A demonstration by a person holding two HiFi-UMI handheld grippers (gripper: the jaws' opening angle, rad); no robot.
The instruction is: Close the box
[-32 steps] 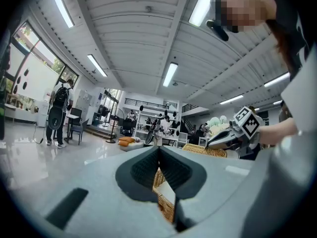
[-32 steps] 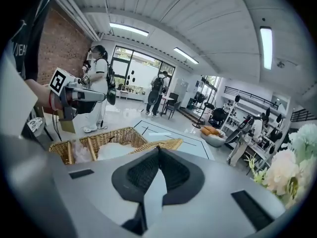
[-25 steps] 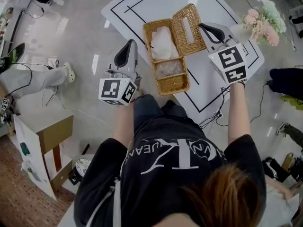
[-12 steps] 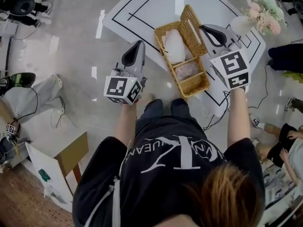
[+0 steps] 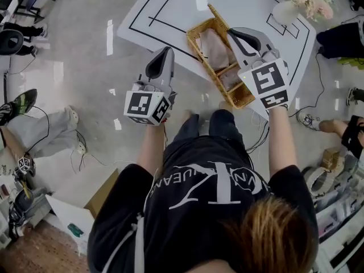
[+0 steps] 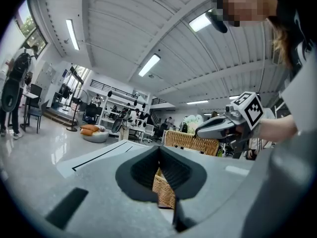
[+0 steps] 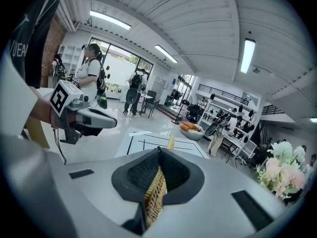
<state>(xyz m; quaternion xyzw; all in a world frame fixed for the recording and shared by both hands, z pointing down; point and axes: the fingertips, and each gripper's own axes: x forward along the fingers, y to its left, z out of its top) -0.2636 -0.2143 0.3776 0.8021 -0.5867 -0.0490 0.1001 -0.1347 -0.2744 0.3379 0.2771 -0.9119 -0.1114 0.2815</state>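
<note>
Over the white table [image 5: 170,10], right hand-held gripper [image 5: 234,34] pinches the wicker lid [image 7: 154,195]; left hand-held gripper [image 5: 164,54], level, closed.

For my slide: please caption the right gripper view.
Right gripper shut on the wicker lid, white table beyond.

Your T-shirt [image 5: 170,220] is black and short-sleeved, with large white lettering [image 5: 210,185] across it; your trousers [image 5: 196,131] are dark. Left gripper [image 5: 164,56]: smooth grey shell, black ribbed pads [image 6: 143,170], and a white cube [image 5: 145,107] with black square markers at its rear. Right gripper [image 5: 238,34]: same build, with its own marker cube [image 5: 264,84] at the rear.
</note>
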